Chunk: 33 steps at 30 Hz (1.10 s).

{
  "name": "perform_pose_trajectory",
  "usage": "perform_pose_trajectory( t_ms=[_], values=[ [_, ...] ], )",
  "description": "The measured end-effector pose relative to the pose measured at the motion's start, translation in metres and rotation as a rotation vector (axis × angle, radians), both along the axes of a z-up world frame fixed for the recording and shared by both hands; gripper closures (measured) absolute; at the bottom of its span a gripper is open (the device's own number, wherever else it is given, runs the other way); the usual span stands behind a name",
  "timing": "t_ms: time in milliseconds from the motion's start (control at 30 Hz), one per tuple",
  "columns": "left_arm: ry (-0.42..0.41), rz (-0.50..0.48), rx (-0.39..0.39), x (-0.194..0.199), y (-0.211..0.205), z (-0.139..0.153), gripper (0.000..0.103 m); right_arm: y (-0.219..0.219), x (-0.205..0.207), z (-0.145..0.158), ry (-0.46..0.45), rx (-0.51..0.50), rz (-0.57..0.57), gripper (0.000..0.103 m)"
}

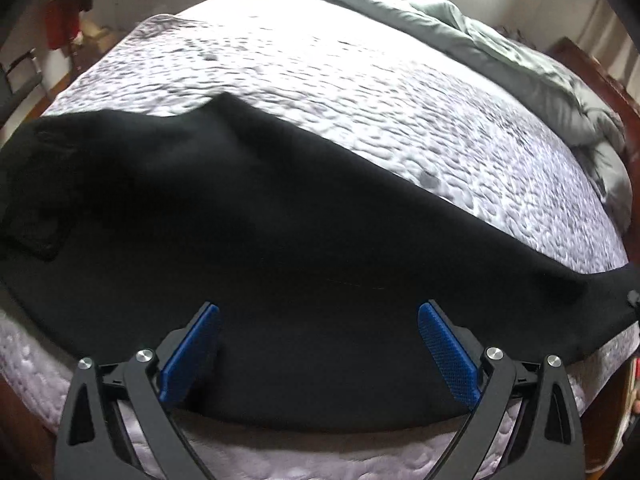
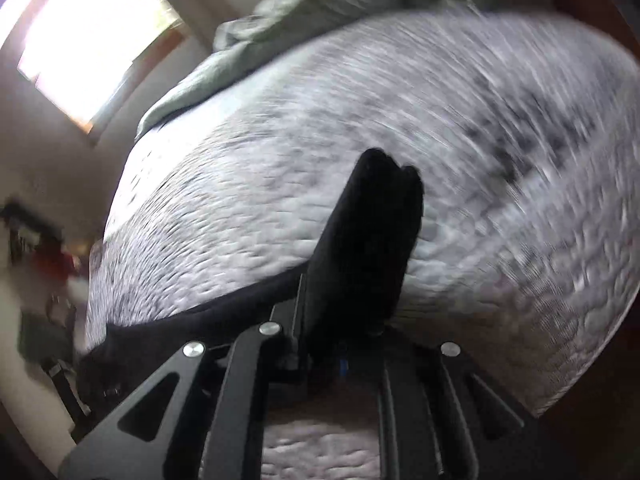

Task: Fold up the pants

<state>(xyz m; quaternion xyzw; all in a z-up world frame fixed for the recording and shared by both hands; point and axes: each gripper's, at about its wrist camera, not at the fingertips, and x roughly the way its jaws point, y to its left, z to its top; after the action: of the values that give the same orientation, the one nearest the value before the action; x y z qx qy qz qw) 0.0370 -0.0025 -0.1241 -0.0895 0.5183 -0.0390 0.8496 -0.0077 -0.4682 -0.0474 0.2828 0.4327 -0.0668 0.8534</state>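
Black pants [image 1: 260,240] lie spread lengthwise across the near side of a quilted white mattress [image 1: 360,100]. My left gripper [image 1: 318,332] is open, its blue pads [image 1: 192,356] wide apart just above the pants' near edge, holding nothing. In the right wrist view, my right gripper [image 2: 360,312] is shut on a bunched end of the pants [image 2: 372,232], which sticks up between the fingers and hides the pads. The rest of the pants trails off to the left [image 2: 180,320]. This view is motion-blurred.
A crumpled grey-green duvet [image 1: 500,52] is piled along the far side of the bed, also in the right wrist view [image 2: 280,20]. A wooden bed frame [image 1: 600,76] edges the mattress. A window [image 2: 88,40] and dark furniture [image 1: 24,76] stand beyond.
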Motion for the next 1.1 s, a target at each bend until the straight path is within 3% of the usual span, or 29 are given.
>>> perform_pose_trajectory(
  t_ms=[233, 400, 567, 833, 867, 933, 1000, 1100],
  values=[
    [-0.012, 0.041, -0.012, -0.007, 0.033, 0.009, 0.004, 0.120, 0.033, 0.025, -0.005, -0.107, 0.260, 0.093],
    [-0.033, 0.080, -0.023, -0.016, 0.057, 0.017, 0.004, 0.200, 0.050, 0.015, 0.011, -0.074, 0.408, 0.093],
    [-0.063, 0.127, -0.020, -0.024, 0.082, 0.025, 0.004, 0.277, 0.068, 0.005, 0.044, -0.126, 0.531, 0.093],
    [-0.060, 0.188, -0.030, -0.030, 0.112, 0.025, 0.004, 0.356, 0.075, -0.021, 0.097, -0.137, 0.662, 0.092],
    [-0.056, 0.190, -0.030, -0.029, 0.114, 0.024, 0.004, 0.365, 0.075, -0.028, 0.114, -0.145, 0.678, 0.090],
    [-0.046, 0.192, -0.039, -0.028, 0.117, 0.023, 0.004, 0.378, 0.073, -0.041, 0.160, -0.132, 0.707, 0.065],
    [-0.039, 0.189, -0.060, -0.028, 0.119, 0.023, 0.004, 0.379, 0.070, -0.047, 0.177, -0.078, 0.736, 0.049],
    [-0.013, 0.180, -0.112, -0.027, 0.117, 0.021, 0.004, 0.368, 0.059, -0.036, 0.133, 0.036, 0.761, 0.045]
  ],
)
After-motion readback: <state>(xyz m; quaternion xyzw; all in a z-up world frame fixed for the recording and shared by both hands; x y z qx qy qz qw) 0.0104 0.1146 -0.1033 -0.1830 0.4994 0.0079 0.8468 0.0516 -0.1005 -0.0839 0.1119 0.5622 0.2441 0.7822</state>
